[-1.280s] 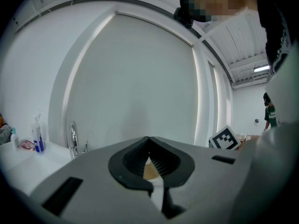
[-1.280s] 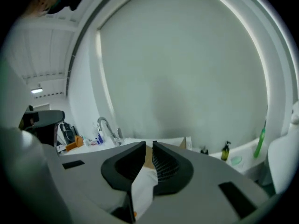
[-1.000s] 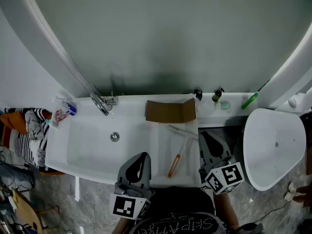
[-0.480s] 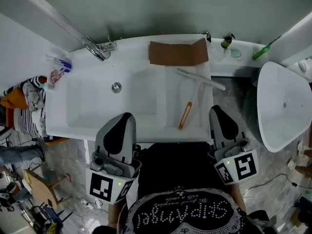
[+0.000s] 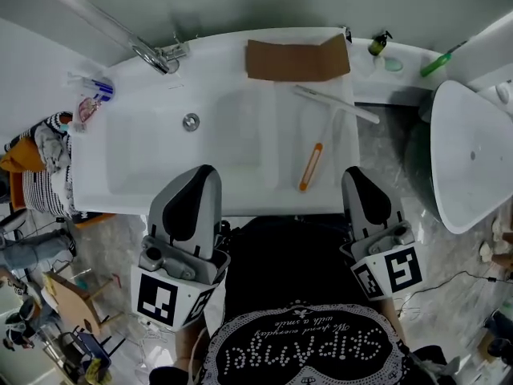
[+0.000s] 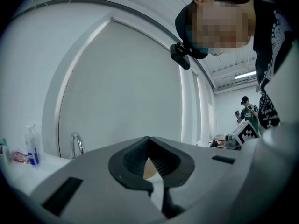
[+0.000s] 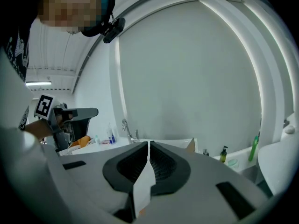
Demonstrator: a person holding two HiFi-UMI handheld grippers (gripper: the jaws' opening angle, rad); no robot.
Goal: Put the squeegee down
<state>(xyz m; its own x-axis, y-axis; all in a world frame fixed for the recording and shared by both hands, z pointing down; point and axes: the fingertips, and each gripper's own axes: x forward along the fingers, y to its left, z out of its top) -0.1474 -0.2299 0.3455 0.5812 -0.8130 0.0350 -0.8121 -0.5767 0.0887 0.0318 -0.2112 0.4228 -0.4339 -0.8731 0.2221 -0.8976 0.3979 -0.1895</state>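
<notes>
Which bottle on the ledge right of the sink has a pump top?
The short dark bottle nearer the cardboard; the green bottle farther right is taller, slimmer.

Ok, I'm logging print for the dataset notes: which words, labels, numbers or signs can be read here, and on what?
"SKIPARIS", roughly, not certain: studded letters on the person's black shirt, upside down in the head view.
Script line above those letters: too small to read.
Black-and-white square markers: patterns only, no letters.
Dark pump bottle, green bottle, blue-and-white tube: labels too small to read.
</notes>
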